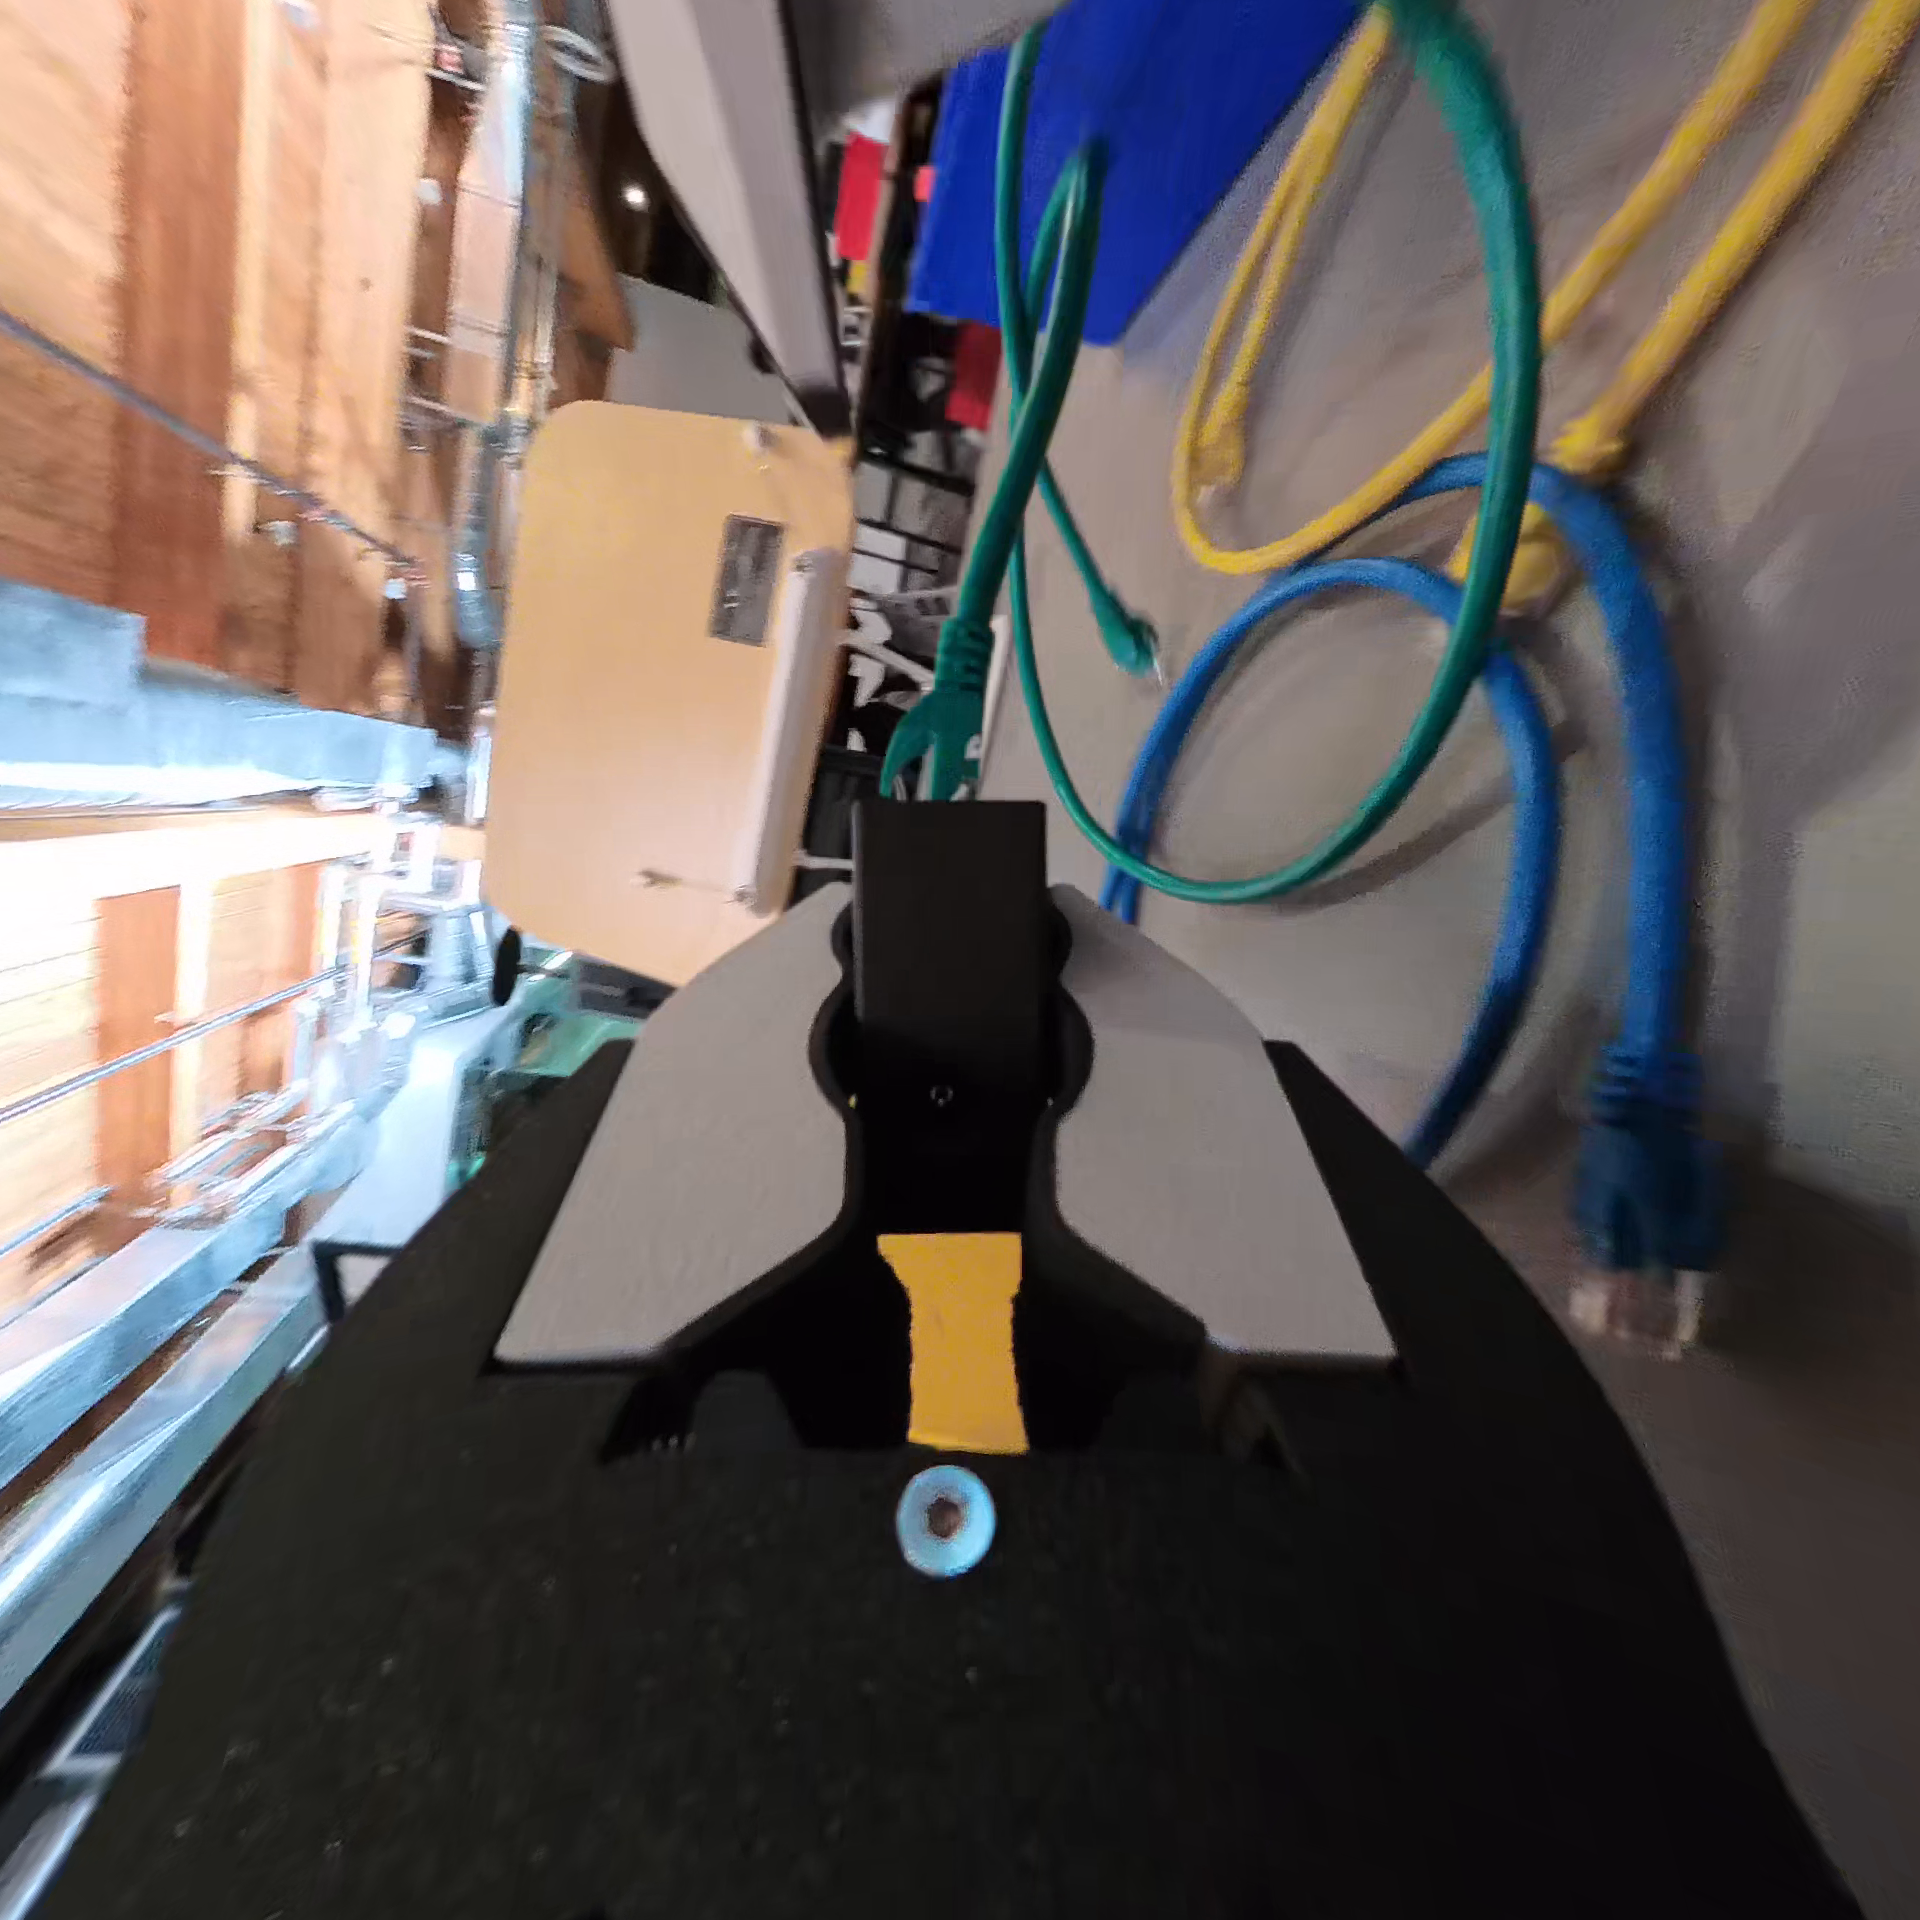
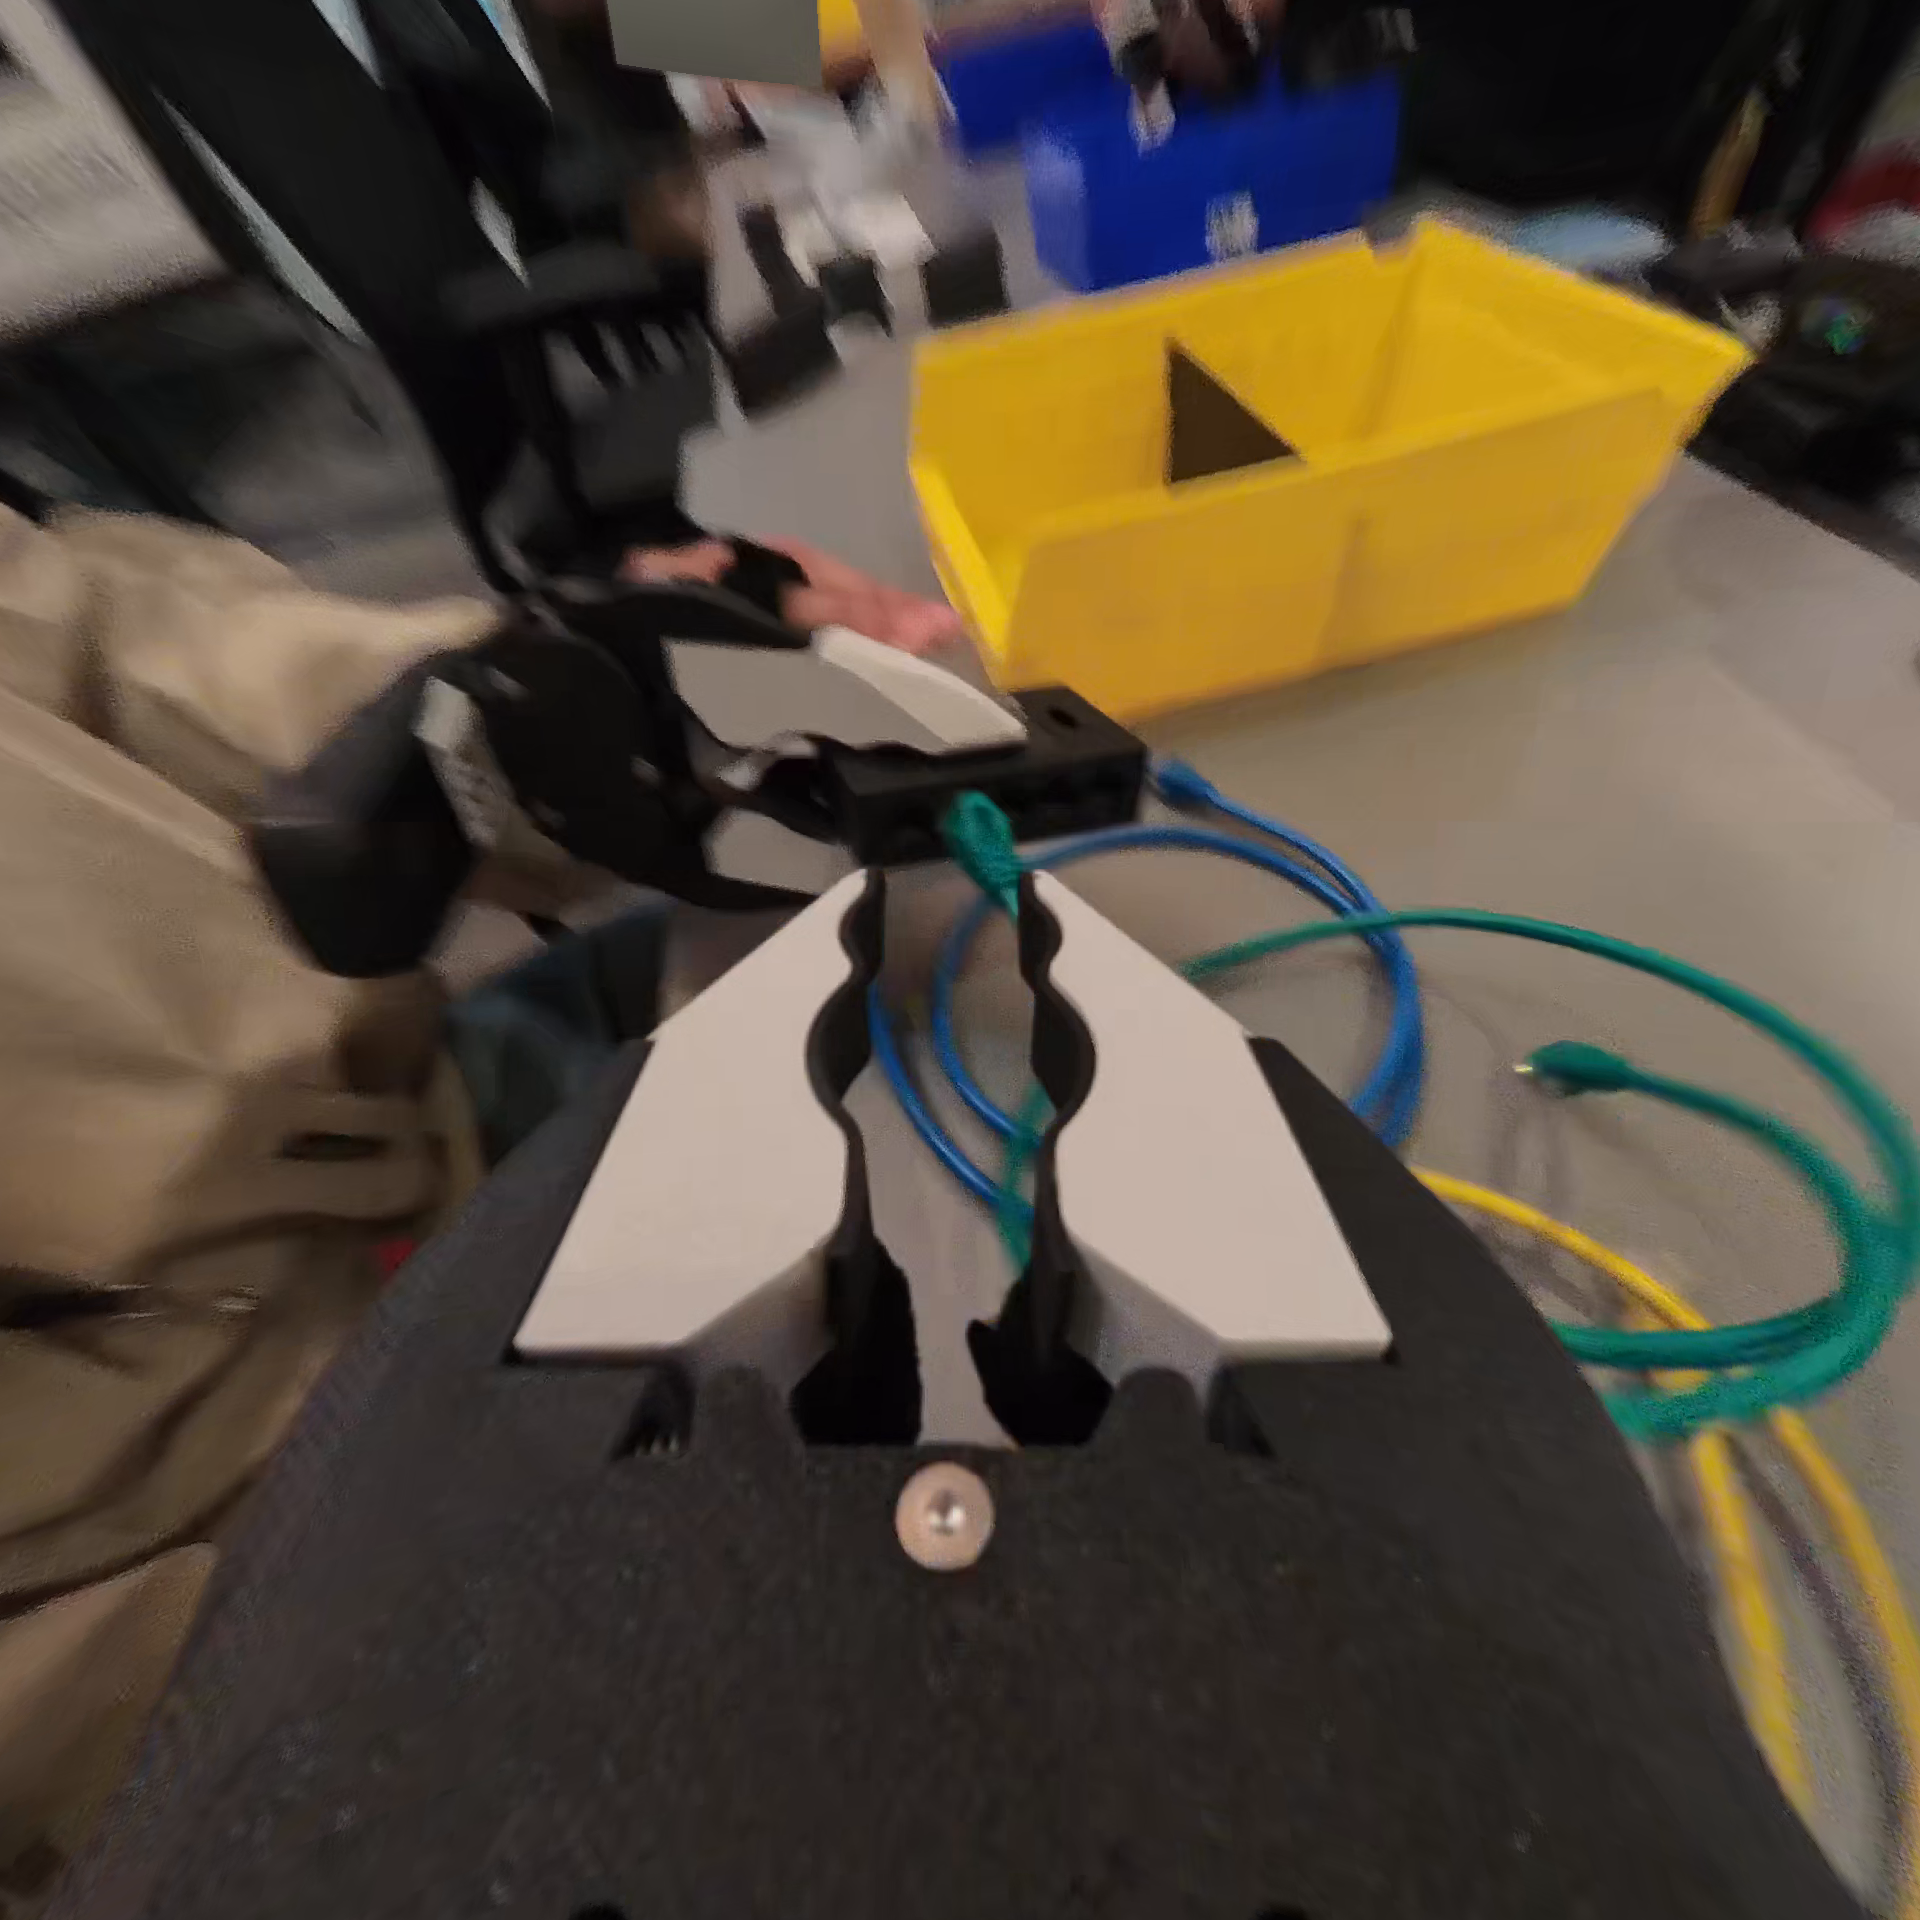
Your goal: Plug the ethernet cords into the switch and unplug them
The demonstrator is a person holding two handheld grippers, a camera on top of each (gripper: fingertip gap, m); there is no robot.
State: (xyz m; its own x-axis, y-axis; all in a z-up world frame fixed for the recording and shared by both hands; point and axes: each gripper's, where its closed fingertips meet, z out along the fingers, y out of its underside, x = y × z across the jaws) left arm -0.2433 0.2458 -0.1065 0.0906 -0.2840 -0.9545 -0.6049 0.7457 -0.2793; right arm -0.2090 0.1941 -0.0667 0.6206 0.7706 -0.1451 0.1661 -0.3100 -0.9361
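Right wrist view: my left claw (image 2: 997, 769) clamps the black switch (image 2: 1049, 774), green ethernet cord (image 2: 982, 836) plugged in. My right claw (image 2: 951, 894), empty, stands slightly parted near the plug. Risk: pulling without pressing the latch could drag the switch loose.

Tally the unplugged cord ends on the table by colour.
Green end: 1
Yellow ends: 2
Blue end: 1
Total: 4
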